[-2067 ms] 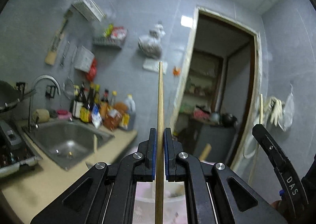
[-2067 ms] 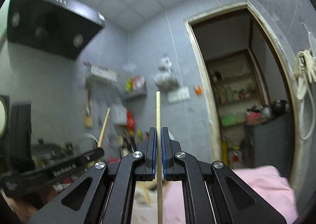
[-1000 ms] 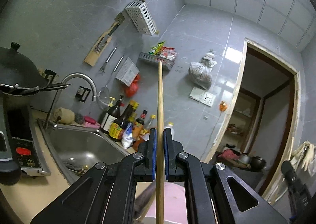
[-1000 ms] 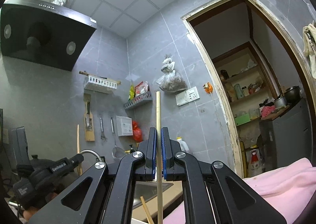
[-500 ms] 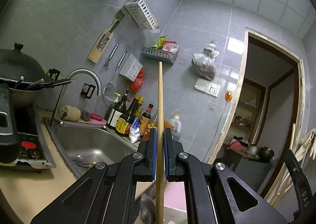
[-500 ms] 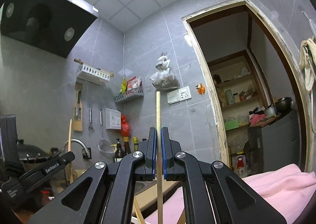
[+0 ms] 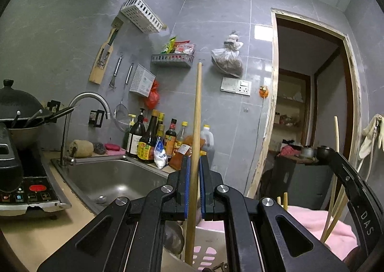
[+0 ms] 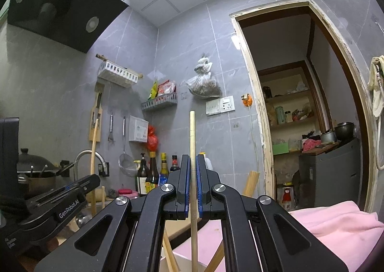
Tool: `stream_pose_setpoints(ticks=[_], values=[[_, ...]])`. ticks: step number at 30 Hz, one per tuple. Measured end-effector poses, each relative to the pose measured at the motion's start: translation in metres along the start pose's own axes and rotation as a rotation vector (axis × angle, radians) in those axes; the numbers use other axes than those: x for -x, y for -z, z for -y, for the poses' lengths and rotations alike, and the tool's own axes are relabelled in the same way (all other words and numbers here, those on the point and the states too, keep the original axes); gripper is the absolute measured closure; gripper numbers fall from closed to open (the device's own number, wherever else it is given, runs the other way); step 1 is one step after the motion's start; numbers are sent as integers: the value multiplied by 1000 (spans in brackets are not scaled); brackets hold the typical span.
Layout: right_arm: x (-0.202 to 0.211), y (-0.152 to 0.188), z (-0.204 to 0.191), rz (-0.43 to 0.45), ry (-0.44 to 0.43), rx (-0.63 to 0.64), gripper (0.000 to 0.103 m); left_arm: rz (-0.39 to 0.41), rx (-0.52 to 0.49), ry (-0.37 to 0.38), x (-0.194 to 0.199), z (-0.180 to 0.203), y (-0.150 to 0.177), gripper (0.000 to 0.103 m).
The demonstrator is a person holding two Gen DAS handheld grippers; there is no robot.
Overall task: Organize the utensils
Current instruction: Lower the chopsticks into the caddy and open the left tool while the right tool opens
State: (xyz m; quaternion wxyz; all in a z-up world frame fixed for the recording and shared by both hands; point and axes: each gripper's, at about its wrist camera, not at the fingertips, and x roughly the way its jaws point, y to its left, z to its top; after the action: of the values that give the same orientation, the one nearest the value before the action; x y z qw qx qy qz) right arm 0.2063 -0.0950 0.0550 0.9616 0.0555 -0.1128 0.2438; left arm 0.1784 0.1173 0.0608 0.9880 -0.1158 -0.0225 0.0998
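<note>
While each gripper, left and right, is clamped on an upright chopstick above the white basket, a tilted descent could catch its rim or the chopsticks already inside.

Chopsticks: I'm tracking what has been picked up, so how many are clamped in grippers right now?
2. One chopstick stands upright in the left gripper; a second chopstick stands in the right gripper. Loose chopsticks below are partly hidden.
</note>
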Motion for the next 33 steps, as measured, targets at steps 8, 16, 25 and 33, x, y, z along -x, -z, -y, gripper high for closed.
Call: stream_pose_setpoints(ticks=[8, 16, 25, 33], values=[[0, 4, -5, -14, 4, 29, 99, -18, -28, 36, 9, 0, 3, 98], [5, 1, -7, -11, 13, 26, 96, -37, 15, 82, 14, -8, -4, 96], [24, -12, -4, -28, 51, 26, 80, -79, 26, 107, 31, -8, -21, 76], [54, -26, 5, -77, 106, 35, 59, -138, -4, 116, 50, 1, -26, 57]])
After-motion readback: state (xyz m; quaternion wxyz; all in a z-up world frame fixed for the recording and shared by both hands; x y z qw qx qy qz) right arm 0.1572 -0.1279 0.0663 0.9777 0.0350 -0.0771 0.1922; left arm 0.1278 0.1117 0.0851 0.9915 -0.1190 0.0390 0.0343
